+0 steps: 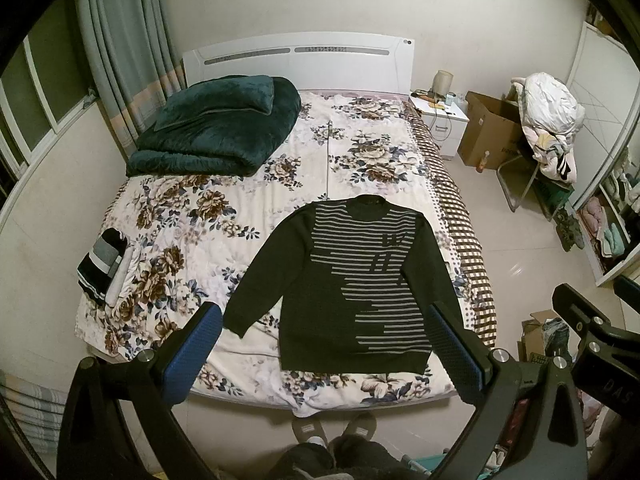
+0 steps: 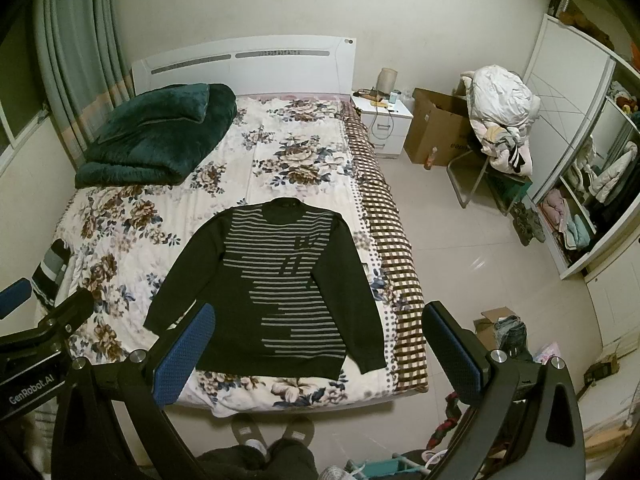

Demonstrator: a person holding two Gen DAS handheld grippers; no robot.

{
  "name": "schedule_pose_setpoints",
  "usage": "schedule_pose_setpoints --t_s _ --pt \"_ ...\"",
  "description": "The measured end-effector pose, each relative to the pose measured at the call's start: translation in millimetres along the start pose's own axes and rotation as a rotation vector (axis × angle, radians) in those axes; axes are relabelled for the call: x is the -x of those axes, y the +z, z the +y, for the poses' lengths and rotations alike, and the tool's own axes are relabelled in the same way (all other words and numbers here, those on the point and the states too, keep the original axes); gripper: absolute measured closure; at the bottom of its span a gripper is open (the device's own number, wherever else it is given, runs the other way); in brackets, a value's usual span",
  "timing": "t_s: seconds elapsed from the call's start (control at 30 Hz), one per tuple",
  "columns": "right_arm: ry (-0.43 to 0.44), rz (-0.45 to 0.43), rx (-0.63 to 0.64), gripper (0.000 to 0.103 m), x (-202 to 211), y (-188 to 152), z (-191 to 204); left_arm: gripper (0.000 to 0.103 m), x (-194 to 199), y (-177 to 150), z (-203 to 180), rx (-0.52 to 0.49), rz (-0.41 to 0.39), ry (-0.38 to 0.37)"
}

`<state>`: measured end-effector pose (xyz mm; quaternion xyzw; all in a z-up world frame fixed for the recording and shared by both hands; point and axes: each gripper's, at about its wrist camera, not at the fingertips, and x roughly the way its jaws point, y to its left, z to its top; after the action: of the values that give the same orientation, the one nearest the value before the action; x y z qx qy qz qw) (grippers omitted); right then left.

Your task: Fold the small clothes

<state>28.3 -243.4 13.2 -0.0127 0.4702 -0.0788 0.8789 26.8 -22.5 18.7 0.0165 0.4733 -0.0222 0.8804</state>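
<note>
Dark sweater point(image 1: 352, 280) flat near bed's point(image 1: 224, 216) foot edge; left tongs point(image 1: 324, 340), right tongs point(image 2: 320, 344) wide, empty.

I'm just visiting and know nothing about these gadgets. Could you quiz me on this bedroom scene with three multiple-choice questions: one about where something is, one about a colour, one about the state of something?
1. Where does the folded blanket lie?
A. By the headboard, on the bed's left side
B. On the floor
C. On the nightstand

2. What colour is that blanket?
A. Red
B. Dark green
C. Yellow

3. How is the striped sweater right now?
A. Folded into a square
B. Hanging on the chair
C. Spread flat on the bed, sleeves out

Answers:
1 A: it sits at the upper left of the mattress, below the white headboard.
2 B: its plush surface is deep green in both views.
3 C: body and both sleeves lie open, and the left gripper and right gripper are both open and hold nothing.
</note>
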Motion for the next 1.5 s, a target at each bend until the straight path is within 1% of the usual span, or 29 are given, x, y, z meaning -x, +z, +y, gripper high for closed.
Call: schedule_pose_setpoints --t_s 0.1,0.2,0.23,0.33,0.37,0.43,0.5,0.57,0.63,0.67,0.7,0.73,0.8,0.83,0.87,0.93,0.97,1.0,1.07,1.1,1.17,1.2,1.23,1.27,1.33,1.4,1.43,1.47,1.5 --pt "0.0 -0.001 0.0 0.0 1 -1 1 0.0 -1 4 -3 0.0 -0.002 -0.002" --pt "0.0 -0.001 0.0 0.0 1 -1 2 0.0 0 0 0 0.0 -0.002 -0.003" --pt "0.001 -0.002 0.0 0.0 1 -1 2 0.0 3 7 -1 0.0 -0.002 -0.004" --pt "0.001 -0.003 -0.001 0.0 1 -1 3 0.0 1 13 -3 0.0 0.0 -0.007" --pt "0.001 -0.003 -0.002 0.0 1 -2 3 0.0 -1 21 -4 -0.001 0.0 -0.008" --pt "0.006 0.0 -0.009 0.0 -1 -2 3 0.0 -1 20 -4 0.001 -0.009 0.0" --pt "0.012 0.012 -0.031 0.0 -9 0 3 0.0 -12 27 -6 -0.003 -0.038 0.038" --pt "0.04 0.039 -0.083 0.0 -33 2 -5 0.0 -31 36 -9 -0.007 -0.066 0.081" --pt "0.041 0.082 -0.133 0.0 -58 10 -9 0.0 -59 35 -7 -0.017 -0.092 0.132" --pt "0.037 0.106 -0.166 0.0 -77 6 -17 0.0 -78 33 -7 -0.023 -0.095 0.153" --pt "0.02 0.14 -0.215 0.0 -105 2 -30 0.0 -98 30 -6 -0.026 -0.093 0.162" --pt "0.006 0.157 -0.238 0.0 -127 5 -40 0.0 -121 27 -4 -0.028 -0.078 0.17" --pt "-0.049 0.224 -0.308 0.0 -186 -14 -66 0.0 -171 16 1 -0.025 -0.016 0.18" --pt "-0.072 0.245 -0.323 0.0 -211 -27 -79 0.0 -200 11 1 -0.023 0.026 0.187" --pt "-0.093 0.268 -0.331 0.0 -232 -42 -91 0.0 -220 6 2 -0.02 0.059 0.196" --pt "-0.123 0.352 -0.36 0.0 -291 -70 -114 0.0 -265 -6 0 -0.007 0.122 0.209" --pt "-0.117 0.383 -0.385 0.0 -320 -84 -129 0.0 -284 -10 0 -0.002 0.149 0.221" --pt "-0.109 0.432 -0.418 0.0 -360 -98 -144 0.0 -301 -15 -1 0.003 0.172 0.234" --pt "-0.099 0.491 -0.48 0.0 -414 -123 -171 0.0 -335 -33 3 0.01 0.201 0.265" --pt "-0.092 0.52 -0.516 0.0 -445 -140 -188 0.0 -354 -35 -3 0.007 0.217 0.288" --pt "-0.087 0.571 -0.573 0.0 -503 -167 -217 0.0 -377 -49 1 0.007 0.233 0.32" --pt "-0.08 0.594 -0.605 0.0 -540 -181 -233 0.0 -389 -54 0 0.009 0.242 0.339" --pt "-0.08 0.6 -0.617 0.001 -554 -196 -249 0.0 -407 -58 -3 0.016 0.258 0.357" --pt "-0.071 0.629 -0.632 0.002 -587 -209 -258 0.0 -421 -61 -6 0.025 0.271 0.367" --pt "-0.051 0.652 -0.643 0.002 -619 -239 -277 0.0 -449 -69 -11 0.035 0.294 0.391" --pt "-0.033 0.691 -0.656 0.002 -657 -263 -283 0.0 -475 -75 -19 0.047 0.319 0.4" --pt "-0.028 0.708 -0.659 0.003 -665 -270 -283 0.0 -487 -77 -23 0.052 0.327 0.405" --pt "-0.019 0.725 -0.665 0.007 -678 -279 -281 0.0 -497 -80 -27 0.052 0.335 0.41" --pt "-0.002 0.734 -0.668 0.017 -690 -288 -278 0.0 -507 -84 -33 0.049 0.346 0.409"
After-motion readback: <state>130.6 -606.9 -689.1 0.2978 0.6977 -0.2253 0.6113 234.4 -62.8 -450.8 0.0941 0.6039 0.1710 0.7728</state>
